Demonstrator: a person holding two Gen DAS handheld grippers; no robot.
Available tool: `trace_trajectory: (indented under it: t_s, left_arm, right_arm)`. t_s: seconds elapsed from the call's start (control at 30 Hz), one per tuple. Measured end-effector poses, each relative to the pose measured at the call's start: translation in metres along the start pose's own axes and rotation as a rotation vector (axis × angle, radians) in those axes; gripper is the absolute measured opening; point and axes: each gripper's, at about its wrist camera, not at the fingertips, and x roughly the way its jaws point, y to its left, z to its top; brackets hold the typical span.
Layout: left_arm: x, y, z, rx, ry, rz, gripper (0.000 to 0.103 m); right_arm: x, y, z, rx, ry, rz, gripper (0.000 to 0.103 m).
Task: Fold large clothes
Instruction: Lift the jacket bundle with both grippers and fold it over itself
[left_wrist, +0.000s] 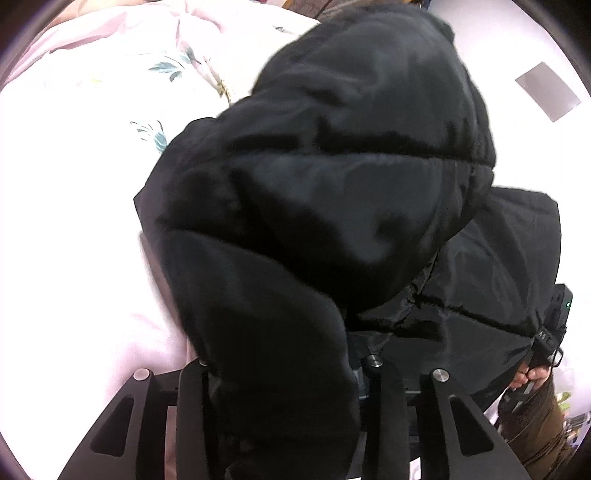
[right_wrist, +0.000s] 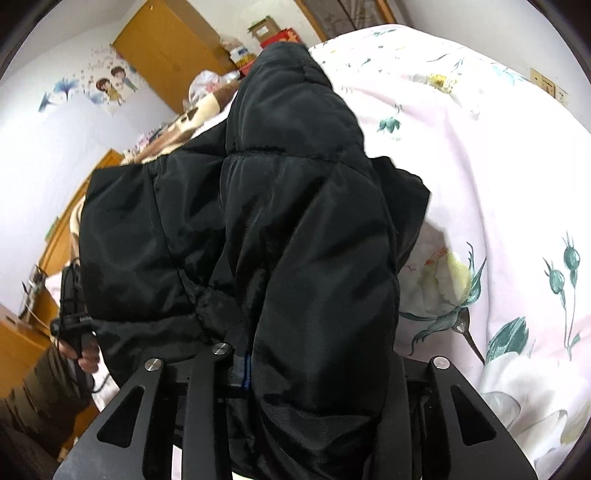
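Fold's only partway there: the black puffer jacket (left_wrist: 332, 192) is bunched over the floral bed cover (right_wrist: 498, 184), a puffy edge is clamped in both the left gripper (left_wrist: 284, 398) and right gripper (right_wrist: 306, 387), and flattening is left.

Both wrist cameras look steeply down along their fingers at the black puffer jacket (left_wrist: 325, 206), very near, so it fills most of each frame. The left view sees the floral bedspread (left_wrist: 74, 192) left of the jacket; the right view sees it right. Both share jacket and bedspread.
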Motion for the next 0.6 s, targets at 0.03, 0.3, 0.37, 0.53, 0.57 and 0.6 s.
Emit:
trace_trajectory:
  t_s: [0.03,0.3,0.37,0.53,0.57,0.6]
  left_arm:
    - [-0.008,0.001,-0.001,-0.008,-0.012,-0.006,0.036]
    - [-0.039,-0.019,0.004,0.007,-0.097,-0.049,0.033]
    - [-0.043,-0.010,-0.006,0.028,-0.099,-0.033,0.033]
    - [-0.027,0.035,-0.006,-0.008,0.013,0.084,0.047]
    - [-0.024,0.040,-0.007,-0.006,0.024,0.075,0.053]
    - [-0.020,0.043,-0.007,0.004,0.034,0.072,0.056]
  right_arm:
    - [-0.002,0.002,0.001,0.001,-0.008,0.003,0.031]
    - [-0.037,0.017,0.006,-0.024,-0.093,0.060,0.028]
    - [-0.036,0.023,0.009,-0.027,-0.105,0.069,0.028]
    - [-0.015,-0.001,0.002,0.006,-0.007,-0.104,0.043]
    - [-0.010,-0.007,0.002,-0.012,0.029,-0.145,0.048]
    - [-0.007,-0.010,0.001,-0.025,0.046,-0.169,0.056]
